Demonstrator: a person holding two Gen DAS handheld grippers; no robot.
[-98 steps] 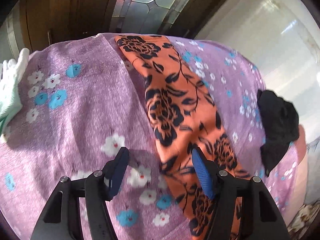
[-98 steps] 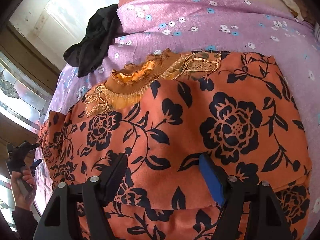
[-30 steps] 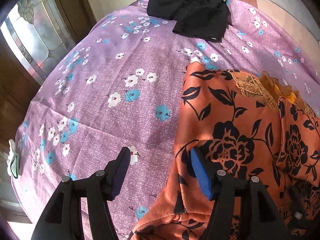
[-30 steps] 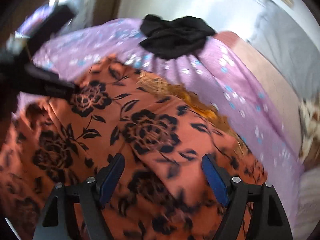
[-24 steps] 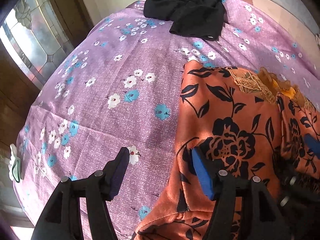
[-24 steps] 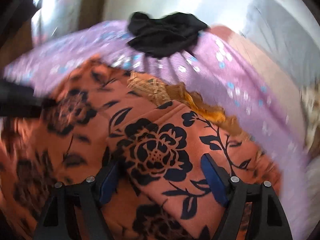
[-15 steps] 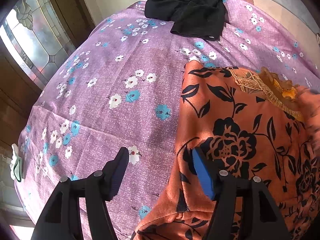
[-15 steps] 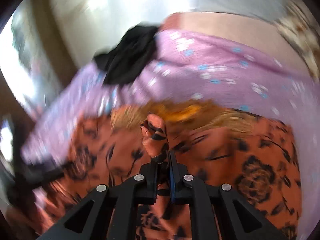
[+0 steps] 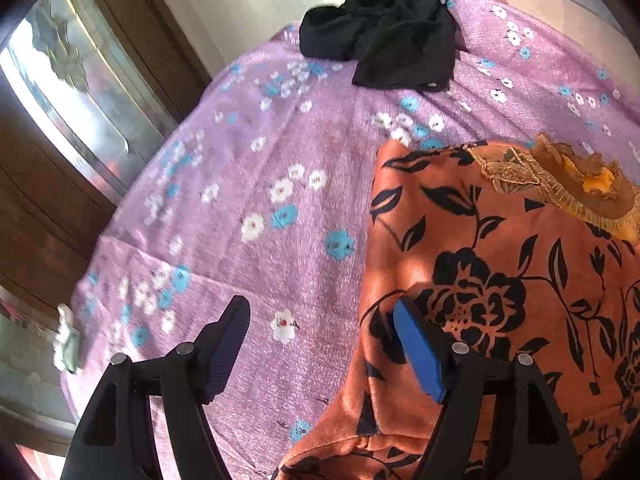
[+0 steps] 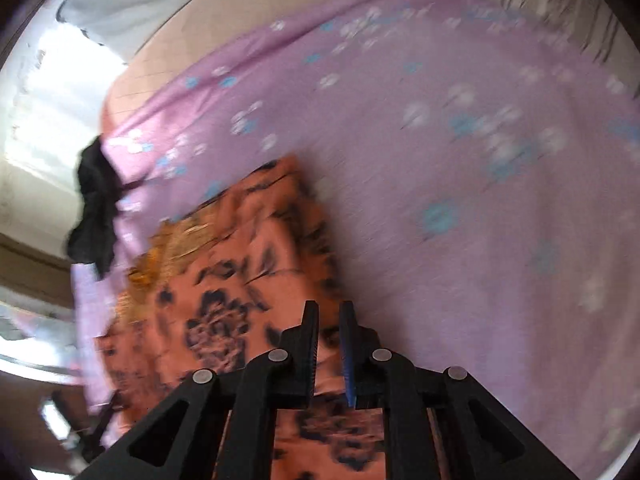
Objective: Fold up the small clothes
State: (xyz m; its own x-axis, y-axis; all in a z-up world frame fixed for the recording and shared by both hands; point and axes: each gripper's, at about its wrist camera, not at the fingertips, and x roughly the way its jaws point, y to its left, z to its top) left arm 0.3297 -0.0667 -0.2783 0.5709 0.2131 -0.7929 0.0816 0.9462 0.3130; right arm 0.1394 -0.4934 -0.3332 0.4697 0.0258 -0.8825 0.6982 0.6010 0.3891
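Observation:
An orange garment with black flowers (image 9: 500,280) lies on a purple flowered bedsheet (image 9: 260,184), its gold collar at the far right. My left gripper (image 9: 320,344) is open, hovering over the garment's left edge, its right finger above the cloth. In the blurred right wrist view the garment (image 10: 224,280) lies partly folded. My right gripper (image 10: 328,332) has its jaws nearly closed on the garment's right edge, pinching a fold of orange cloth.
A black garment (image 9: 384,36) lies bunched at the far edge of the bed, also in the right wrist view (image 10: 94,208). A window and wooden frame (image 9: 68,92) stand left. A white-green item (image 9: 66,344) lies at the sheet's left edge.
My right gripper has closed on the orange cloth and swung right across the garment, carrying the fold. My left gripper stays open and has barely moved.

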